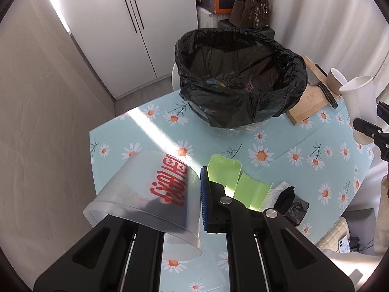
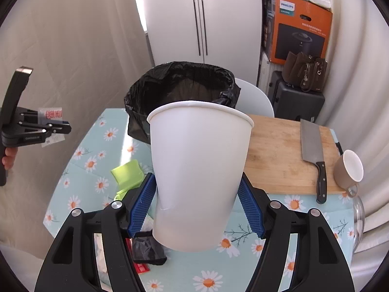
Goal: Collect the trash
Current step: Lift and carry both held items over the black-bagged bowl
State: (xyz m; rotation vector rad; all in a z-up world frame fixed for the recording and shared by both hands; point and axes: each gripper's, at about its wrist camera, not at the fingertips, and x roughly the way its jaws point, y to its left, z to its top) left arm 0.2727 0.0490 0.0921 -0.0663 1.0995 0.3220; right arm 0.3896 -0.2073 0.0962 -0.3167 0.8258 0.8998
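White paper cup (image 2: 199, 177), black bin liner (image 1: 240, 77), daisy-patterned pale-blue tablecloth (image 1: 291, 146), green wrapper (image 1: 226, 172).

A round table covered in a pale blue daisy-print cloth (image 1: 287, 146) is occupying the foreground. A white tall cabinet with two dark vertical handle lines (image 1: 136, 24) is standing behind it on a grey floor (image 1: 136, 102). Pale draped curtains (image 1: 41, 97) are hanging on both sides. A strip of sunlight is falling across the cloth and the cabinet edge. An orange and black cardboard appliance box (image 2: 301, 31) is resting in the far corner above a black case (image 2: 299, 102), with a brown leather handbag (image 2: 306, 71) sitting on that case. A white rounded chair back (image 2: 255, 99) is showing behind the table.
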